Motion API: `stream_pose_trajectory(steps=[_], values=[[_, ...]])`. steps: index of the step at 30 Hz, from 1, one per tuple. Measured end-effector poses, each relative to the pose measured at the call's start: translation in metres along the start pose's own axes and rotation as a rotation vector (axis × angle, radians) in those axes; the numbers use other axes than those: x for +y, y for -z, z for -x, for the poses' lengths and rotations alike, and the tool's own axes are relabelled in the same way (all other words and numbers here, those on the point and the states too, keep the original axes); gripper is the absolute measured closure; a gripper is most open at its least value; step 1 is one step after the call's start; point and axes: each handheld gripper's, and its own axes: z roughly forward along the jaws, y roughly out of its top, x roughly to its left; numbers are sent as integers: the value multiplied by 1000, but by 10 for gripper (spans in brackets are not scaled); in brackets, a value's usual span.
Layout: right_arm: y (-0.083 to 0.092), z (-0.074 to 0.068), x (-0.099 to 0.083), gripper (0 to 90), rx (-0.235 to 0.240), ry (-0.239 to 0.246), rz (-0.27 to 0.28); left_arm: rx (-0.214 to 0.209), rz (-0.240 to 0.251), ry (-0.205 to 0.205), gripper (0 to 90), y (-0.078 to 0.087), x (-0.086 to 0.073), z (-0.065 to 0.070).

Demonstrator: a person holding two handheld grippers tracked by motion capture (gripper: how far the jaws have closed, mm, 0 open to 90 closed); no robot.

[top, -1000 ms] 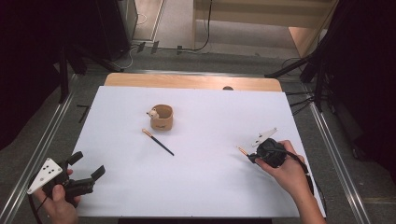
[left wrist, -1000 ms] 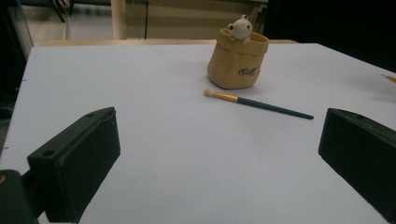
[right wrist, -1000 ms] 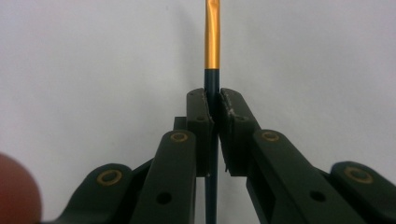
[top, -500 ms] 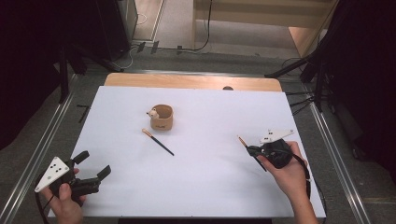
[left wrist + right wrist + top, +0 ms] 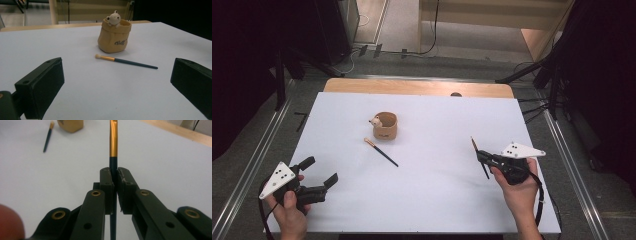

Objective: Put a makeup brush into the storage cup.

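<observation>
In the high view the right claw (image 5: 484, 159) sits well to the right of the pot (image 5: 385, 126), and a brush (image 5: 478, 155) slants through it, one end pointing toward the far edge of the surface (image 5: 437, 200). What that view is too small to settle, the right gripper view makes plain: the jaws are clamped together on the dark handle of the brush (image 5: 113, 165), just below its gold ferrule, and the handle runs on down between the arms of the right claw (image 5: 113, 178). The bristle end is cut off by the top of that picture.

The left gripper view gives the pot (image 5: 114, 36) up close: a tan sack shape with dark lettering on its side and a small pale bear peeking over the rim. A second brush (image 5: 125, 61) lies flat just in front of the pot, pale bristles to the left, dark tip to the right, not touching it. The high view shows this second brush (image 5: 381, 152) running from beside the pot toward the near edge.

The left claw (image 5: 319, 172) is near the front left corner, well apart from the pot, jaws spread wide with nothing between them but bare surface (image 5: 112, 100).
</observation>
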Motion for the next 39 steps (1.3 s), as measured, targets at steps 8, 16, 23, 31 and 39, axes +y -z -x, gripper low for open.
stream_pose_trajectory(steps=[8,16,23,31,39], values=[[3,3,-2,848,42,-68,98,-8,11,-6,0,-15,13,7],[6,-3,-1,848,38,-92,205,-49,-5,-35,0,-40,22,19],[5,-12,4,848,73,-119,284,-99,-1,-59,0,-64,32,36],[1,-23,6,848,83,-127,324,-161,-14,-70,0,-84,33,51],[-14,-40,8,848,150,-121,345,-244,-23,-89,0,-98,33,74]])
